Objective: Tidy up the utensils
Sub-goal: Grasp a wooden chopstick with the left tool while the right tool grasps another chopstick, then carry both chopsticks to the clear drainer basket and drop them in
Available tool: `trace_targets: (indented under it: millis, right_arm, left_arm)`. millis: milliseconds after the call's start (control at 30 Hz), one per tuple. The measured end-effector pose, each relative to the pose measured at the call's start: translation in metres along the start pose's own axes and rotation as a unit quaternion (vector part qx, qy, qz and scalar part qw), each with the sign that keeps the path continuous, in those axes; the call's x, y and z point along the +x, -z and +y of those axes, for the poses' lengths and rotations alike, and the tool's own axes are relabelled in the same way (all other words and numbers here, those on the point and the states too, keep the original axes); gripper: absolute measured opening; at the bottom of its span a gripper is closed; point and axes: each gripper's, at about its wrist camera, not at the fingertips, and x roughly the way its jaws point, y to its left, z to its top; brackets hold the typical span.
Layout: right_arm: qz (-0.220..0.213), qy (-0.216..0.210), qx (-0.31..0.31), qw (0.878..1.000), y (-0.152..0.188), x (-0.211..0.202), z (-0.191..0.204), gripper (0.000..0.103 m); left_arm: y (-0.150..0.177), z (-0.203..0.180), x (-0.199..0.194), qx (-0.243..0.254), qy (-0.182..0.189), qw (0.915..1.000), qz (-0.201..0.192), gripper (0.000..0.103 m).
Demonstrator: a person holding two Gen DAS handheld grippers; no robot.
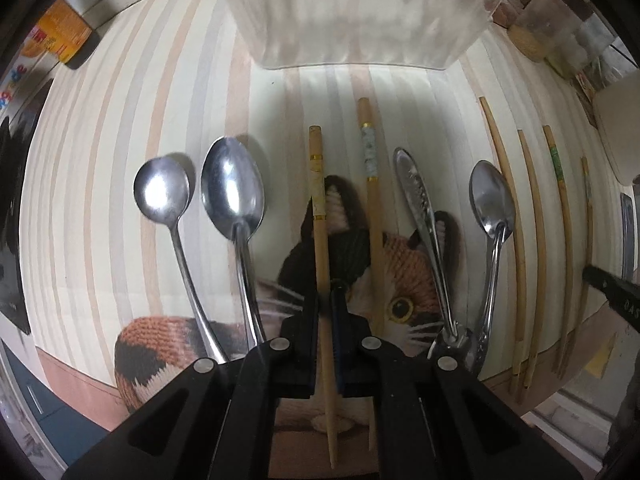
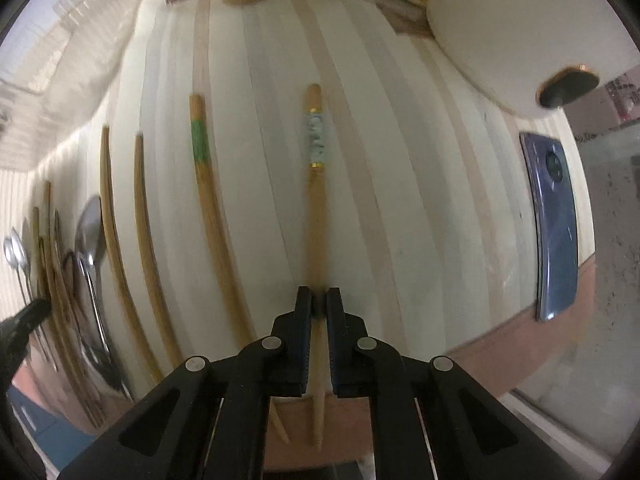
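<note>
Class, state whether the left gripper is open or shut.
Shut: the left gripper pinches a cream-banded chopstick between its closed jaws.

No lettering on any package or object can be read.

Glossy metal spoons (image 1: 232, 188); matt wooden chopsticks (image 2: 318, 216); translucent ribbed plastic bin (image 1: 360, 12); striped cloth mat (image 1: 120, 128).
</note>
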Motion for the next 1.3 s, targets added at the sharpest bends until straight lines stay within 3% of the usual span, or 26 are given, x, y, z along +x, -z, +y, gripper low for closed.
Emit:
trace_targets:
  millis: [67,100,333,400,567,800,1000,1133,1300]
  right_arm:
    - [0.004,-0.003,-0.008,1.000,0.003,0.000,-0.003,0.007]
    - [0.021,-0.010,-0.005,1.000,0.005,0.000,-0.005,0.007]
    - [0.022,0.003,-0.018,1.000,-0.005,0.003,0.003,0.010]
    - [0.020,0.010,-0.023,0.999,-0.002,0.000,0.011,0.009]
    - [0.011,-0.008,-0.007,1.000,0.005,-0.009,0.014,0.007]
    - [-0.055,-0.027,-0.023,0.998,0.004,-0.061,0.020,0.007]
    - [-0.118,-0.083,-0.043,0.989,-0.016,-0.127,0.036,0.007]
    - [-0.144,-0.137,-0.072,0.977,-0.043,-0.178,0.056,0.007]
    - [-0.130,-0.215,-0.093,0.963,-0.099,-0.206,0.098,0.007]
  left_arm:
    - [-0.002,0.003,0.003,-0.007,0.002,1.0000,0.006,0.009]
    - [-0.003,0.003,0.004,-0.006,0.002,0.9999,0.009,0.009]
    - [-0.008,0.006,0.006,-0.011,0.001,0.9999,0.008,0.006]
    - [-0.005,0.006,0.006,-0.012,-0.014,0.9998,0.005,0.005]
    - [0.003,0.009,-0.018,-0.011,-0.031,0.9989,-0.035,0.004]
    - [0.007,0.034,-0.094,-0.036,-0.033,0.9919,-0.117,0.004]
    - [-0.007,0.054,-0.158,-0.060,-0.023,0.9816,-0.180,0.004]
    - [-0.039,0.059,-0.195,-0.068,-0.002,0.9727,-0.222,0.004]
    - [-0.096,0.055,-0.217,-0.069,0.031,0.9688,-0.236,0.004]
